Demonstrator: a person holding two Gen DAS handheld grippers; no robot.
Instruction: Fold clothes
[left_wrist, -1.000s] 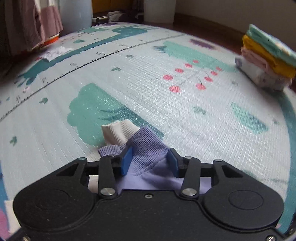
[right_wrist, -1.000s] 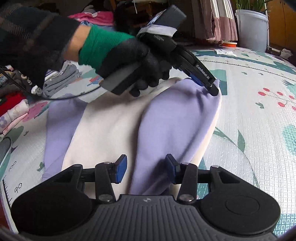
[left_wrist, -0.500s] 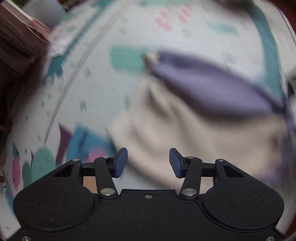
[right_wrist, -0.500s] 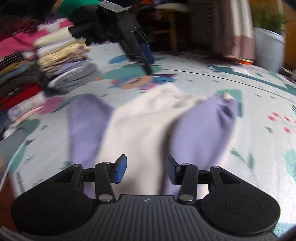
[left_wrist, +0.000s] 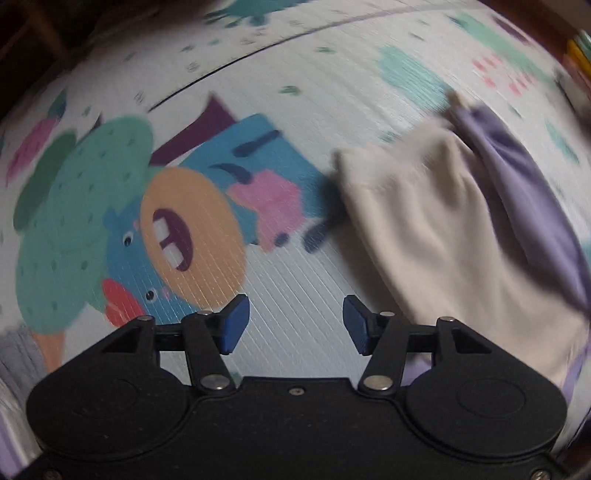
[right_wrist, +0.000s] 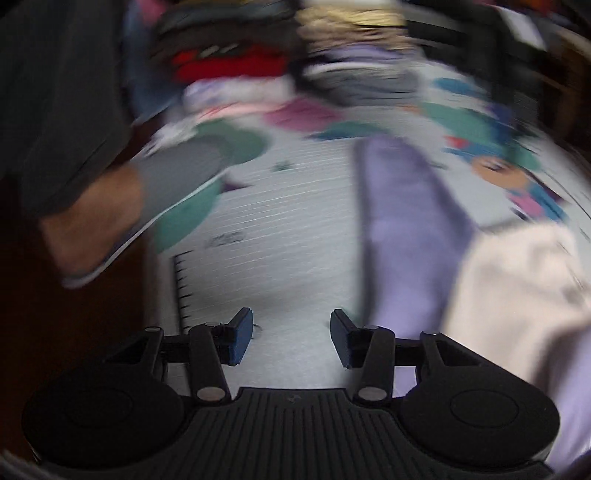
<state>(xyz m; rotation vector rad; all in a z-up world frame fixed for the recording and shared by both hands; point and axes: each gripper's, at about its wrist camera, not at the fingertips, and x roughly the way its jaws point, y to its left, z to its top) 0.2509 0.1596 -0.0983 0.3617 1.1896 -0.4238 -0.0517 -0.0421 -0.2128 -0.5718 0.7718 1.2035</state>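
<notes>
both tongs empty over the play mat, garment lying to their right.

left tongs (left_wrist: 295, 325) and right tongs (right_wrist: 291, 338) stand wide, nothing between the blue pads, both low over the printed play mat (left_wrist: 295, 110); likely repositioning for a fresh grip, so nothing is held. the cream-and-lilac sweatshirt (left_wrist: 461, 229) lies flat on the mat, one lilac sleeve (left_wrist: 524, 192) folded across the cream body, the other sleeve (right_wrist: 406, 221) stretched out straight. blurred clothes stacks (right_wrist: 295, 74) sit behind.
</notes>
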